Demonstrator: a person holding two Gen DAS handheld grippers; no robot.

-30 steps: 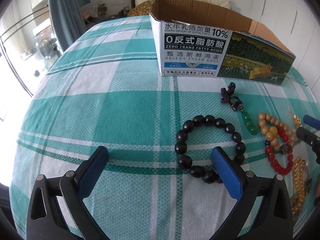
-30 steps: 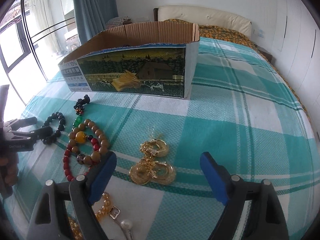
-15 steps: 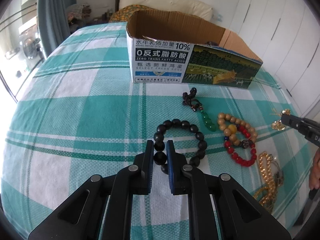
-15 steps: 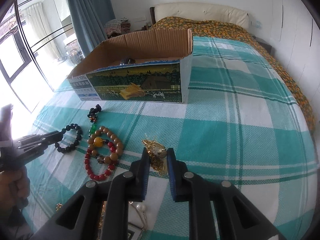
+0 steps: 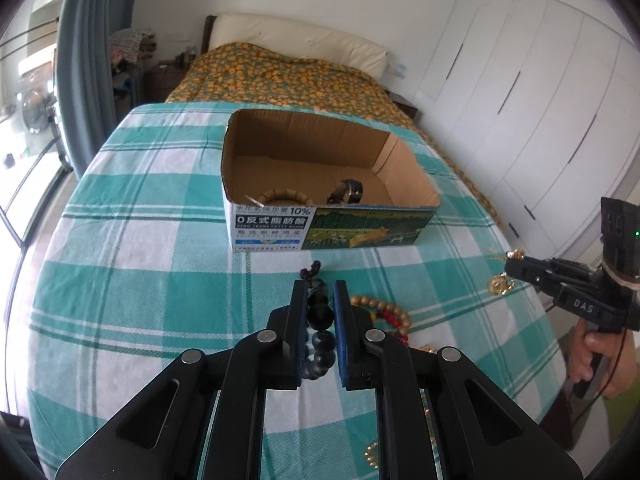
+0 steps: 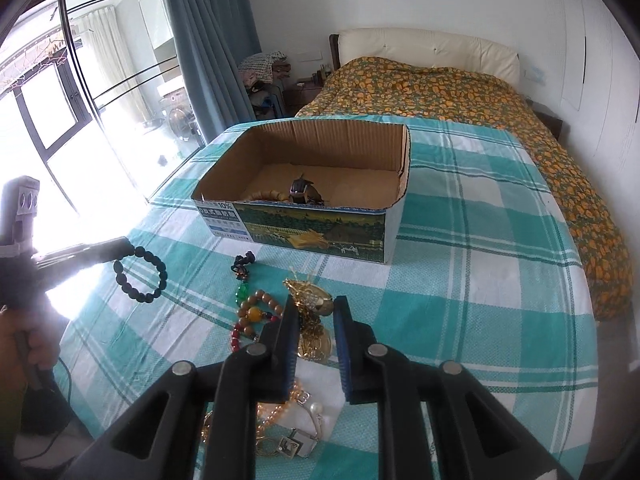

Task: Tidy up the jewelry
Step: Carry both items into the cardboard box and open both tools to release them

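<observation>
My left gripper (image 5: pixel 320 294) is shut on a black bead bracelet (image 5: pixel 320 322) and holds it in the air above the bed; the bracelet hangs from it in the right wrist view (image 6: pixel 141 274). My right gripper (image 6: pixel 316 306) is shut on gold earrings (image 6: pixel 314 300), lifted off the cloth; they dangle from its tip in the left wrist view (image 5: pixel 502 283). The open cardboard box (image 5: pixel 332 224) stands ahead with a tan bead bracelet (image 5: pixel 280 196) and a dark watch (image 5: pixel 346 190) inside.
On the teal plaid cloth (image 6: pixel 460 280) lie a green pendant with black cord (image 6: pixel 241 276), a brown and red bead bracelet (image 6: pixel 256 314) and a pile of gold chains and pearls (image 6: pixel 292 420). A bed with an orange-flowered cover (image 6: pixel 460 92) is behind.
Both grippers went from open to shut on their pieces, then lifted them off the cloth. Both now sit higher, and the box's inside has come into view.
</observation>
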